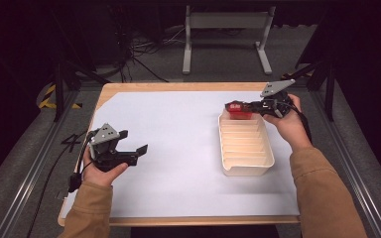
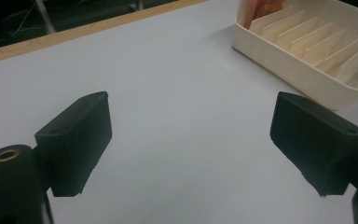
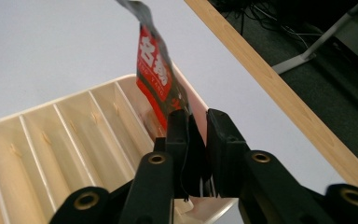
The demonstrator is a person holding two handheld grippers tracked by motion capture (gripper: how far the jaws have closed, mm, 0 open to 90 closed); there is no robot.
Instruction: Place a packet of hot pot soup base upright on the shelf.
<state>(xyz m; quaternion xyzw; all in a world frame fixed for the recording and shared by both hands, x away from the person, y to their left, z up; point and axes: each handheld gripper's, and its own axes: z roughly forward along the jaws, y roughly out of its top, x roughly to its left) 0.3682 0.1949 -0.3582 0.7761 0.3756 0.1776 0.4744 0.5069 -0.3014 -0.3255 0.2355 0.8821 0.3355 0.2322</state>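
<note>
Risk first. Your right claw (image 3: 196, 140) has its jaws a little apart with the dark edge of the red snack packet (image 3: 156, 77) still between them; the pads no longer look pressed on it, so read it as a release in hand, not a firm grip. The packet stands upright and leans over the far end wall of the cream divider tray (image 3: 56, 140), and most of its height rises above the rim. If you draw the claw back while a pad still catches the film, the packet may be dragged up out of the slot or tipped over the tray's far wall onto the worktop (image 1: 173, 124). It is light and floppy by the look of it, so it could also slump across a divider instead of dropping into the end compartment.

The tray itself is light plastic, by my guess; a sideways nudge from the claw could slide it on the white sheet.

Containers. One tray, split by thin ribs into a row of narrow compartments. The end compartment farthest from you holds the red packet (image 1: 238, 110). The other compartments look bare in the high view and the right gripper view.

Your left claw (image 1: 133, 143) has jaws wide apart, nothing between them, hovering well to the left of the tray (image 2: 303, 74).
</note>
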